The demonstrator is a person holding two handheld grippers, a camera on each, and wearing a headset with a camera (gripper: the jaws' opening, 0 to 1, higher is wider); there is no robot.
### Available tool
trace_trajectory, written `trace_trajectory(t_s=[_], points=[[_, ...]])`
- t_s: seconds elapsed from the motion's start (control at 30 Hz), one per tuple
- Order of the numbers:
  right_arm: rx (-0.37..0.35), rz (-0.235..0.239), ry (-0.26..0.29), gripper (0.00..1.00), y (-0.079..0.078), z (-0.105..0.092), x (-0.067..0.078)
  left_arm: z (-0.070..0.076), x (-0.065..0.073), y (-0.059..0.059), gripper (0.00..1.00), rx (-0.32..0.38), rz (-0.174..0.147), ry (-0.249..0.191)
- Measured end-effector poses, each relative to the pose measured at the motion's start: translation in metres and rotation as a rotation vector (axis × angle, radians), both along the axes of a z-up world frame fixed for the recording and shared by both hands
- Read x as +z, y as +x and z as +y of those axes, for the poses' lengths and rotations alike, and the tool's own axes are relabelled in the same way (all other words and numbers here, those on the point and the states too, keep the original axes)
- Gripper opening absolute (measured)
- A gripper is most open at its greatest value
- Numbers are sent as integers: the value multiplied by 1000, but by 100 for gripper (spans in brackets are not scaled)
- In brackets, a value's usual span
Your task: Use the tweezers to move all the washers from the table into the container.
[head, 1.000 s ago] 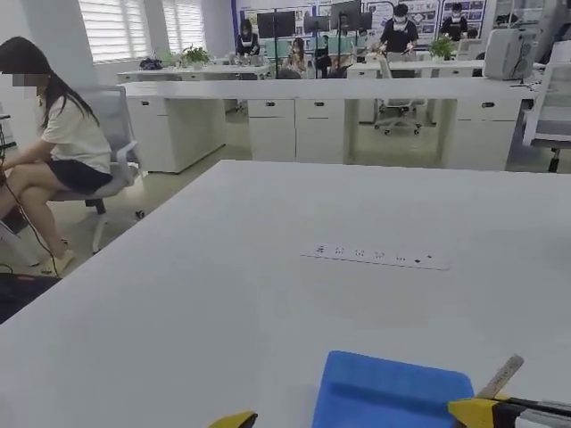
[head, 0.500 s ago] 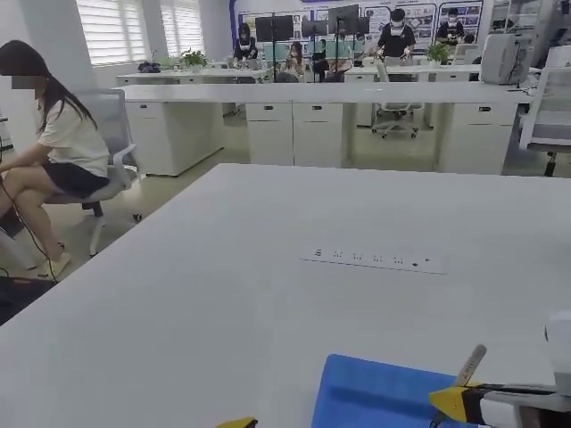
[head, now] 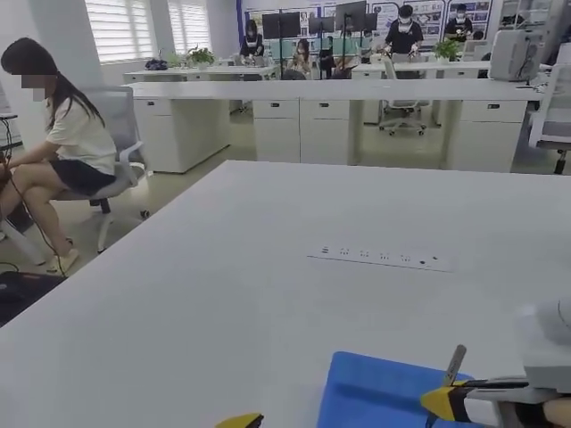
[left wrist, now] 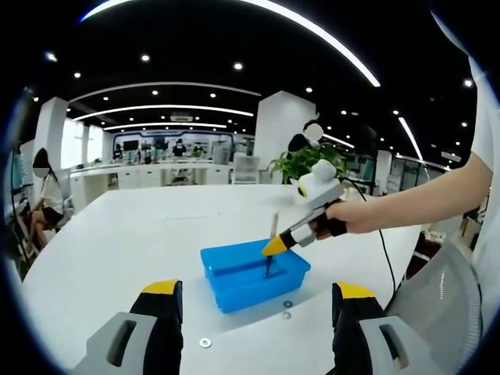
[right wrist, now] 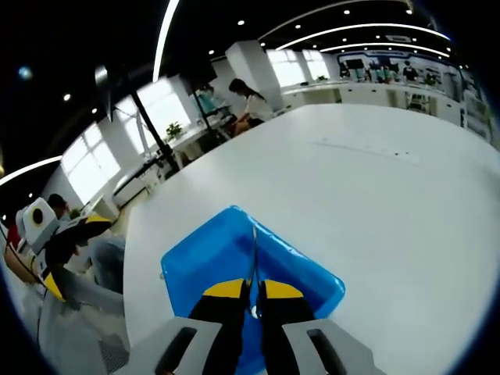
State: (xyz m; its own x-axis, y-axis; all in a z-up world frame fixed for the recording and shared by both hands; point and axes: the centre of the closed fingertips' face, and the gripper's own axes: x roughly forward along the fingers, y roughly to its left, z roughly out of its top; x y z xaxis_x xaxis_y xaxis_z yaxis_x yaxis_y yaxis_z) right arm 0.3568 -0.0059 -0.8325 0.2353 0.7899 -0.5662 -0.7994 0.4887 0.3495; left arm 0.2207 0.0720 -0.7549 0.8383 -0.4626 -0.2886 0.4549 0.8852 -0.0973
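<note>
The blue container (left wrist: 250, 273) sits on the white table (left wrist: 125, 250). Three small washers lie on the table in front of it, one at the left (left wrist: 205, 342) and two close together (left wrist: 288, 304). My right gripper (right wrist: 253, 287) is shut on the tweezers (right wrist: 253, 250), whose tips point down into the container (right wrist: 205, 262). In the left gripper view the right gripper (left wrist: 269, 248) hovers over the container's right half. My left gripper (left wrist: 258, 320) stands open near the washers, nothing between its jaws. In the head view the tweezers (head: 453, 364) rise over the container (head: 379, 392).
A strip of sockets (head: 382, 258) is set into the table beyond the container. A person sits on a chair (head: 53, 152) off the table's far left. White desks (head: 321, 116) and more people stand behind. A hand (left wrist: 344, 217) holds the right gripper.
My right gripper has moved left over the container and the tweezers have swung from a slant to nearly upright. The head camera has shifted slightly.
</note>
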Motion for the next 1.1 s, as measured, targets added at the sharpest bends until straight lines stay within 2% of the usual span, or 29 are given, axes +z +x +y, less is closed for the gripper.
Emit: trace_trajectory(t_s=[0.33,0.53,0.7,0.8,0.87,1.1], points=[[16,-26,-17,4,2,0,-2,1,0,0,79,4,-1,-2],[27,-46,-9,4,-1,0,3,2,1,0,79,8,-2,-4],[15,-66,12,4,-3,-3,11,1,0,0,79,4,0,-2],[-8,-71,48,4,-6,-4,20,1,0,1,79,5,1,-2],[-28,-58,94,4,-10,-3,30,1,0,1,79,5,2,-5],[-20,-73,140,4,-25,-5,49,1,-1,0,79,-1,6,2]])
